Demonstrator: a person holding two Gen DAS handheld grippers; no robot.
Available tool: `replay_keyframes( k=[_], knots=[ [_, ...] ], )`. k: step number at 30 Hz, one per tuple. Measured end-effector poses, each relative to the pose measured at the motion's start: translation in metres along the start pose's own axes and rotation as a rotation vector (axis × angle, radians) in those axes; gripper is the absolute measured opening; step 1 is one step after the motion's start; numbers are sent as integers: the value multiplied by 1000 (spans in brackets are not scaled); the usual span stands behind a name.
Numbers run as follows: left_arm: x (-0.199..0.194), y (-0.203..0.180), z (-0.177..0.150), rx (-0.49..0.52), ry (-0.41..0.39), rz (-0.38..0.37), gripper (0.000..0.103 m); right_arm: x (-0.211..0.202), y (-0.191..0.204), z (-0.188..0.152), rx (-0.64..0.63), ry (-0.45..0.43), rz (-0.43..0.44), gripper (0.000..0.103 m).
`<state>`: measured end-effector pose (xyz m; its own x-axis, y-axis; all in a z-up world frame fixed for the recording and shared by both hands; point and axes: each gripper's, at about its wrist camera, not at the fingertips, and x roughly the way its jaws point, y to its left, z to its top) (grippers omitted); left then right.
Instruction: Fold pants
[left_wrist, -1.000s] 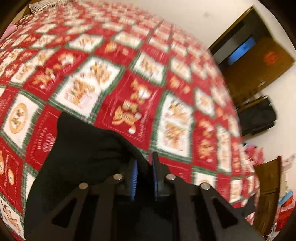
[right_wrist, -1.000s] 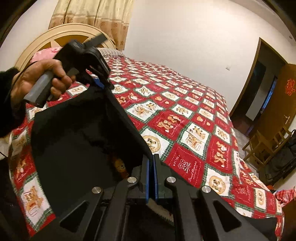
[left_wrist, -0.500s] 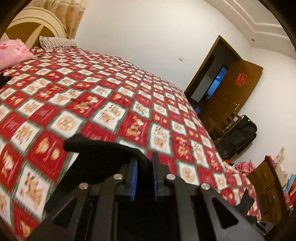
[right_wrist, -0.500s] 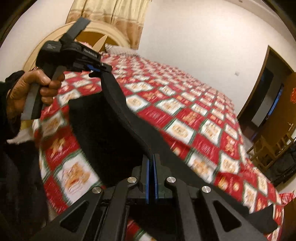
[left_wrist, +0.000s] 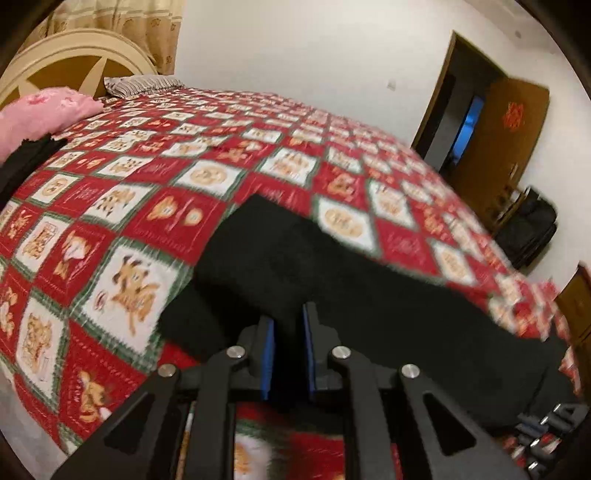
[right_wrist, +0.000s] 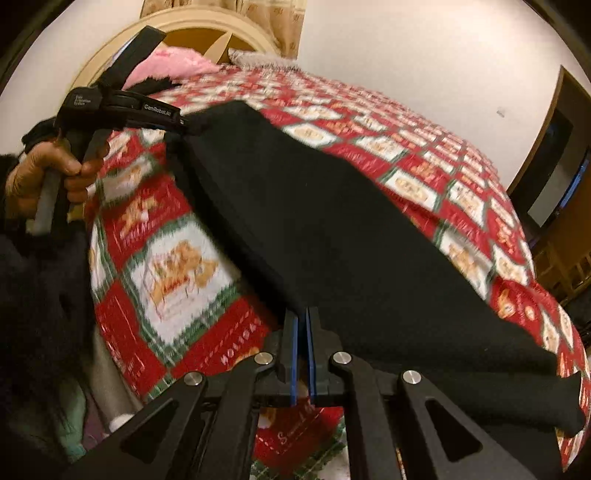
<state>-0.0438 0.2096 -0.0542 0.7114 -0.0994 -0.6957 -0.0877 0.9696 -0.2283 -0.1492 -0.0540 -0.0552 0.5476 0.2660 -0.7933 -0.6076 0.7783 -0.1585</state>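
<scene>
Black pants (left_wrist: 332, 266) lie stretched in a long band across the red patterned quilt (left_wrist: 129, 206) of the bed. My left gripper (left_wrist: 289, 321) holds their near edge; its jaws are opening, and the thick cloth still fills the gap between the blue pads. In the right wrist view the pants (right_wrist: 332, 221) run from the left gripper (right_wrist: 184, 123), held by a hand (right_wrist: 48, 177), down to my right gripper (right_wrist: 302, 314). The right gripper is shut on the pants' edge, with only a thin slit between its pads.
A pink pillow (left_wrist: 40, 114) and a striped pillow (left_wrist: 144, 83) lie at the cream headboard (left_wrist: 74, 62). Another dark garment (left_wrist: 26, 158) sits by the pink pillow. A brown door (left_wrist: 509, 147) and a black bag (left_wrist: 528, 229) stand past the bed's far side.
Both grippers have sunk toward the bed and drawn apart. The pants, earlier hanging bunched between them, now lie stretched flat on the quilt.
</scene>
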Motion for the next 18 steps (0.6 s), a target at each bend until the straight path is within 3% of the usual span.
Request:
replay_keyframes(
  k=[5, 7, 11, 14, 18],
  knots=[
    [-3, 21, -11, -16, 42, 50, 26, 1, 0, -4, -18, 18, 23, 4],
    [-9, 31, -12, -49, 36, 50, 34, 1, -1, -4, -21, 22, 28, 4],
    [-15, 51, -1, -135, 29, 11, 50, -5, -3, -2, -25, 8, 19, 3],
    [-5, 58, 11, -201, 58, -65, 65, -8, -8, 0, -13, -1, 13, 3],
    [20, 54, 21, -246, 139, -85, 65, -12, -11, -2, -16, 3, -10, 3]
  ],
)
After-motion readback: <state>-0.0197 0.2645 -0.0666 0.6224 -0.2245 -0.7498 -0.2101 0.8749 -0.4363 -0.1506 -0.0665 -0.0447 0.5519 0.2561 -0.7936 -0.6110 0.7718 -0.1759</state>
